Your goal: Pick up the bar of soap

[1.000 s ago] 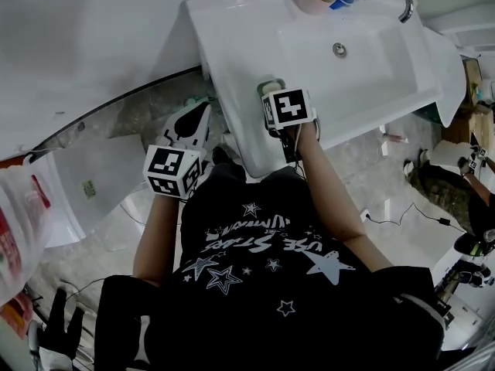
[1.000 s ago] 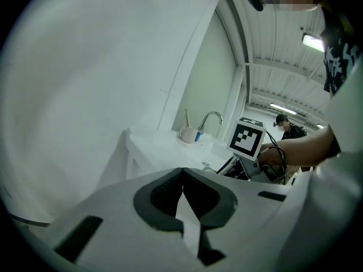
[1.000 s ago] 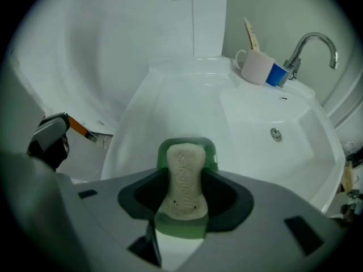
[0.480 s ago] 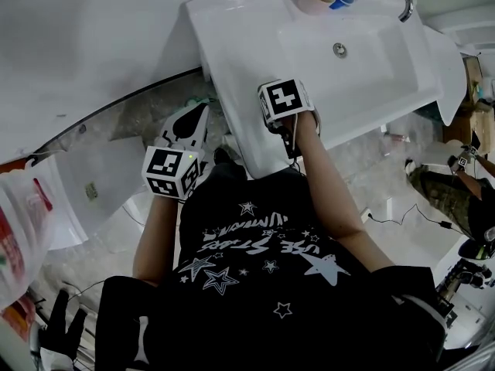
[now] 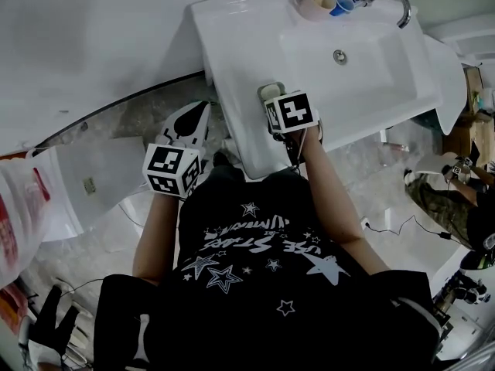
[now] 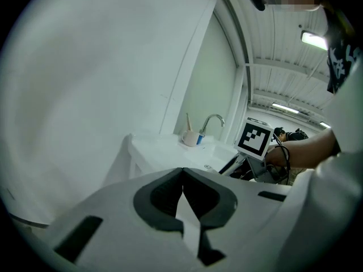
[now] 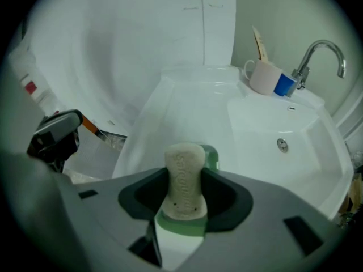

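Beige bar of soap (image 7: 182,171) stands on edge between the fingers (image 7: 224,194) of the right gripper (image 7: 185,192). The dark pads are closed against both of its broad sides, at about half of their travel. The soap is directly above a green soap dish (image 7: 212,156), and the views do not show whether the two touch. The dish sits on the flat near ledge of the white ceramic washbasin (image 5: 371,60), to the left of the bowl. A chrome drain fitting (image 7: 282,144) lies in the bowl. A chrome tap (image 7: 323,52), a pale pink cup (image 7: 262,76) and a small blue cup (image 7: 283,85) stand at the far rim.

The left gripper (image 6: 182,197) is held to the left of the basin, well apart from the soap. Its fingers are fully together, with nothing between them.
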{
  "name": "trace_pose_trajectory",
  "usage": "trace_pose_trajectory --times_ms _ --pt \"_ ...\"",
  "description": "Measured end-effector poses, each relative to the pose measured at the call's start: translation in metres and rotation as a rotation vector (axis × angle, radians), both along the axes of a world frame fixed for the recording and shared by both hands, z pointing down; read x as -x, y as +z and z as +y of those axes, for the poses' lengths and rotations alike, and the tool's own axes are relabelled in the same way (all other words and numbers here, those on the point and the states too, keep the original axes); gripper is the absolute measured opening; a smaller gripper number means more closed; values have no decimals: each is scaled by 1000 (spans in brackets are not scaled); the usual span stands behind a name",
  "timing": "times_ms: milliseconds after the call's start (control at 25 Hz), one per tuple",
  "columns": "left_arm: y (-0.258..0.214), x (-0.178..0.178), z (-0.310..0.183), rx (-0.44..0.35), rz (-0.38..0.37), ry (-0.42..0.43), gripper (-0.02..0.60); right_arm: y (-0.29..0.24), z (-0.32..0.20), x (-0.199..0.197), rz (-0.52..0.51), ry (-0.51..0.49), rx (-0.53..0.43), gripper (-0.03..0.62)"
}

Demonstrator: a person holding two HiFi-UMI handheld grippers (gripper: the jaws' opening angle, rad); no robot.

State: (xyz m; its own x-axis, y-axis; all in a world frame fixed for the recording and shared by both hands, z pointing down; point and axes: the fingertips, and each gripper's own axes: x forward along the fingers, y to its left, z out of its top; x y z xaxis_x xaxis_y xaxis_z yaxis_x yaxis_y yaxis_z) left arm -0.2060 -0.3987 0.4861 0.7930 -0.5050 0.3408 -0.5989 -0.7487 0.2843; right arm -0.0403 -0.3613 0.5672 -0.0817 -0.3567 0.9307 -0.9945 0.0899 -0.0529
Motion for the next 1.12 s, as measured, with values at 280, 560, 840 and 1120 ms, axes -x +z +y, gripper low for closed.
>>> trace_pose_trajectory --times_ms 280,560,840,1120 --pt "-7 -8 15 -22 -1 -48 9 -40 -4 -7 -181 27 -198 189" --pt "-30 -19 25 -59 -5 -115 8 -102 -13 -16 -385 -9 -422 189" --pt "-53 -46 45 -96 -1 -181 8 -143 -1 -41 -526 -82 -575 189" --pt "-61 -77 74 -120 -10 -238 9 -155 23 -72 -544 -180 -634 189"
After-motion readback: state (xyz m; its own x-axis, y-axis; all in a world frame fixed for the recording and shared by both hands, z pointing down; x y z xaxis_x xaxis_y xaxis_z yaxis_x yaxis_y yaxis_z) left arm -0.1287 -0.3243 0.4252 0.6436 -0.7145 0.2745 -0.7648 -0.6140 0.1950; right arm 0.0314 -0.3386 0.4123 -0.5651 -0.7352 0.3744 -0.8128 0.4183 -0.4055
